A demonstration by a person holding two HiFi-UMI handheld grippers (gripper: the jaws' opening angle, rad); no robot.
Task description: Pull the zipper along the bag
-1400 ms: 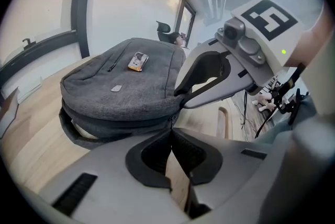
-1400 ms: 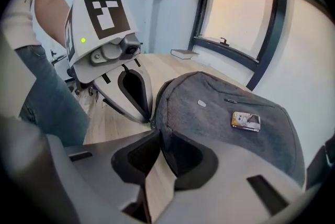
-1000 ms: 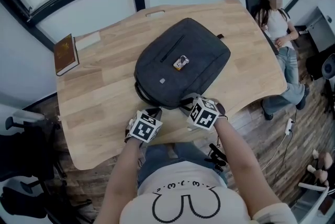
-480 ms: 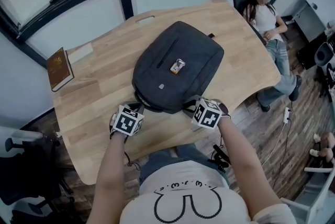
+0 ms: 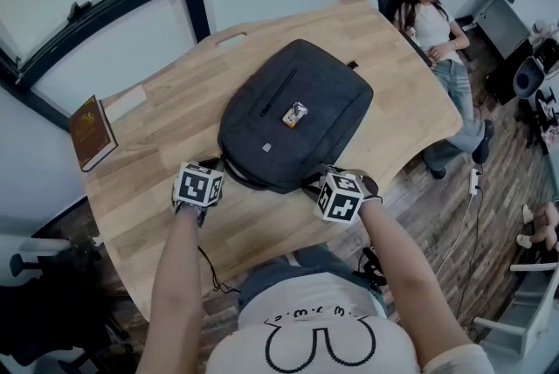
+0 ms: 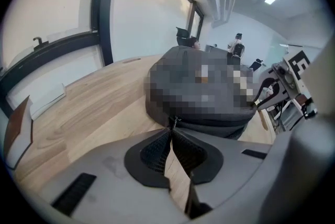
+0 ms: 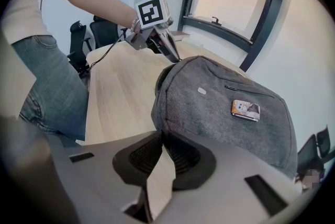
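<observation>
Left gripper view, left claw [image 6: 172, 129] loosening, seemingly pinching zipper pull [image 6: 175, 122], right claw [image 7: 159, 137] tightening on bag [image 7: 220, 105].

My dark grey backpack [image 5: 327, 114] lies flat, front up, in the middle of the wooden table [image 5: 148, 145] (a small picture badge [image 5: 294, 114] sits on its front). Its metal zipper pull [image 6: 174, 121] is at the near left corner.
</observation>
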